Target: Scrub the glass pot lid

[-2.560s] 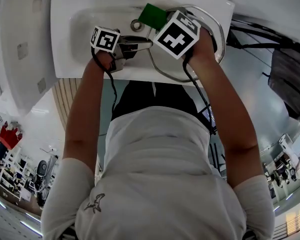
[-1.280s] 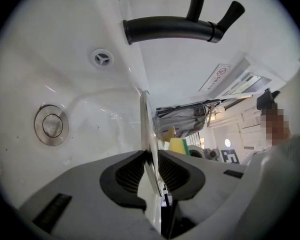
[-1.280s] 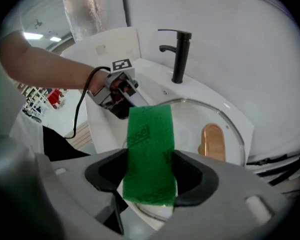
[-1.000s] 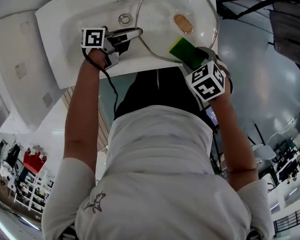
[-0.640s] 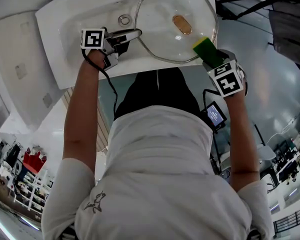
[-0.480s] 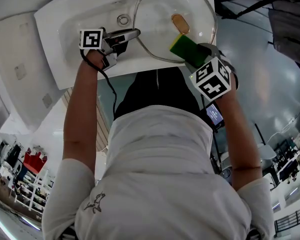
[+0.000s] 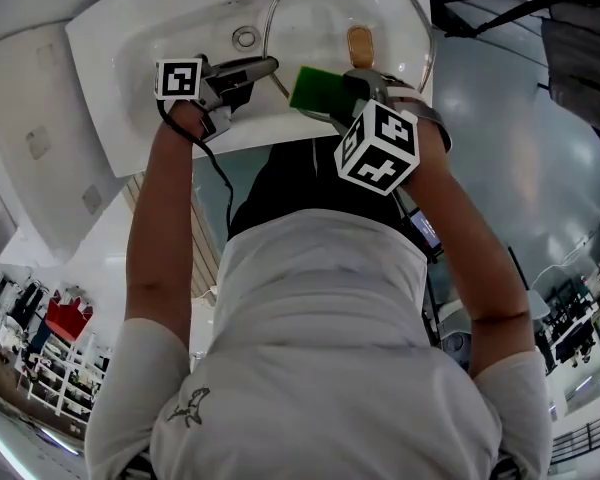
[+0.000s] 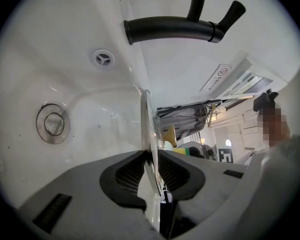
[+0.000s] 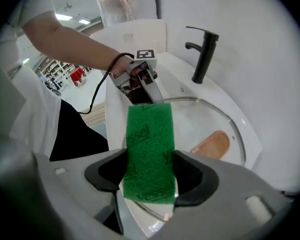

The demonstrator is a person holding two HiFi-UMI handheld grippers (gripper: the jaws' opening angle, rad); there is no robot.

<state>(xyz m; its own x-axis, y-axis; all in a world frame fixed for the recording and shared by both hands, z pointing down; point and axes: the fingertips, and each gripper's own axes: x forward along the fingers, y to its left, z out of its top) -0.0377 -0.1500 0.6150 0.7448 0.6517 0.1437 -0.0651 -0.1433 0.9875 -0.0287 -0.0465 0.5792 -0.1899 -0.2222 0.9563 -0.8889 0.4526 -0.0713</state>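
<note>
The glass pot lid [image 7: 385,13] with its tan knob [image 7: 360,43] stands tilted over the white sink [image 7: 120,68]. My left gripper [image 7: 265,66] is shut on the lid's left rim; in the left gripper view the rim [image 8: 145,129] runs edge-on between the pads of the left gripper [image 8: 152,171]. My right gripper [image 7: 342,93] is shut on a green scouring sponge [image 7: 318,88] at the lid's near edge. In the right gripper view the sponge [image 9: 149,139] sticks out past the right gripper [image 9: 149,176] over the lid [image 9: 205,116], close to the left gripper [image 9: 142,86].
A black faucet [image 8: 175,29] arches over the basin, also in the right gripper view as the faucet [image 9: 202,54]. The drain [image 8: 53,123] and an overflow hole [image 8: 103,59] lie in the bowl. The sink's front edge presses close to the person's body.
The right gripper has swept the sponge leftward along the lid's near edge, from the right rim toward the left gripper, and rolled. The left gripper and lid held still.
</note>
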